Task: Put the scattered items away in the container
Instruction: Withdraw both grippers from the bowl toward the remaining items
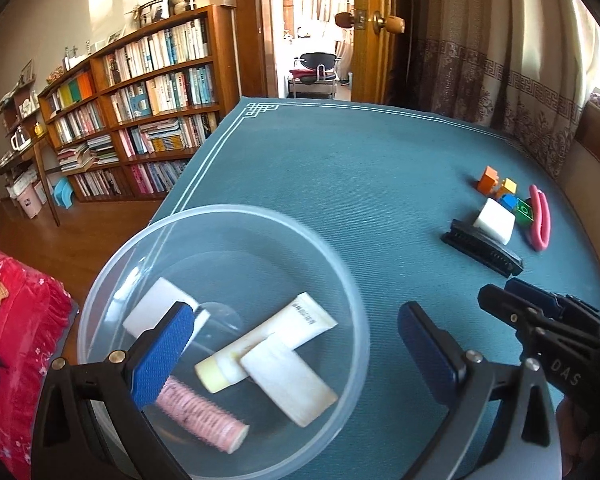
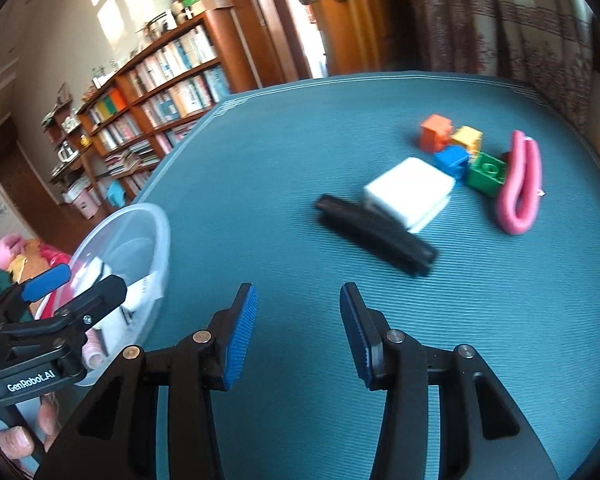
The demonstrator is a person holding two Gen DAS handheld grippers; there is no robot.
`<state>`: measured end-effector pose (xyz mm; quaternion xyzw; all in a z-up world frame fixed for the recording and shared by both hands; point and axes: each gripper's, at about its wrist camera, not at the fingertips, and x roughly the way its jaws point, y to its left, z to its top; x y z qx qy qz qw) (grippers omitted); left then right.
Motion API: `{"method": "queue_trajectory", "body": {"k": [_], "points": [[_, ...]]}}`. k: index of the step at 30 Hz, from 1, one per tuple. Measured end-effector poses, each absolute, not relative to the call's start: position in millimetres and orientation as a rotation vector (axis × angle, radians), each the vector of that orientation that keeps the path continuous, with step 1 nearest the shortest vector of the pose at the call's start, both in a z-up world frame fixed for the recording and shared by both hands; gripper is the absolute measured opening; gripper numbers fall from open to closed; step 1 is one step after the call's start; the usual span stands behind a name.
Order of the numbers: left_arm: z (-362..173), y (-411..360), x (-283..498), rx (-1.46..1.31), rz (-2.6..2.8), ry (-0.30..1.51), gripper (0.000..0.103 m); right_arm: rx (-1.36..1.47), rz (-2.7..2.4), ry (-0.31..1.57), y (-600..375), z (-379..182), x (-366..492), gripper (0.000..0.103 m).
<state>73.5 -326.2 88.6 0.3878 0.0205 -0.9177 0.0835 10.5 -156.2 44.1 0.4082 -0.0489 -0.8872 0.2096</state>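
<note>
A clear plastic bowl (image 1: 100,280) sits at the near left of the teal table mat (image 1: 360,168). In it lie a white tube (image 1: 300,320), white blocks (image 1: 292,384) and a pink hair roller (image 1: 200,412). My left gripper (image 1: 296,316) hangs open over the bowl, holding nothing. My right gripper (image 2: 296,296) is open above bare mat, short of a black comb-like piece (image 2: 376,236). Behind that piece lie a white block (image 2: 410,192), orange (image 2: 434,132), yellow (image 2: 468,138), blue (image 2: 452,160) and green (image 2: 486,172) bricks, and a pink foam loop (image 2: 520,184).
The mat's left edge (image 1: 204,168) drops to a wooden floor, with a bookshelf (image 1: 140,112) beyond it. A red cloth (image 1: 16,340) lies beside the bowl. Curtains (image 1: 520,80) hang behind the table's right side. A hand (image 2: 16,440) holds the left gripper's handle.
</note>
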Motion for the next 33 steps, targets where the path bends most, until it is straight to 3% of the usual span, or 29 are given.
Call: {"method": "queue_trajectory", "body": {"k": [22, 33], "points": [[89.3, -225.2, 24.9, 1.235, -2.877, -0.138, 0.102, 1.186, -2.676, -0.163, -62.6, 39.8, -5.9, 0.047], [76.2, -202.9, -6.4, 1.386, -2.910, 0.011, 0.102, 1.251, -2.715, -0.243, -26.0, 32.1, -19.5, 0.047]]}}
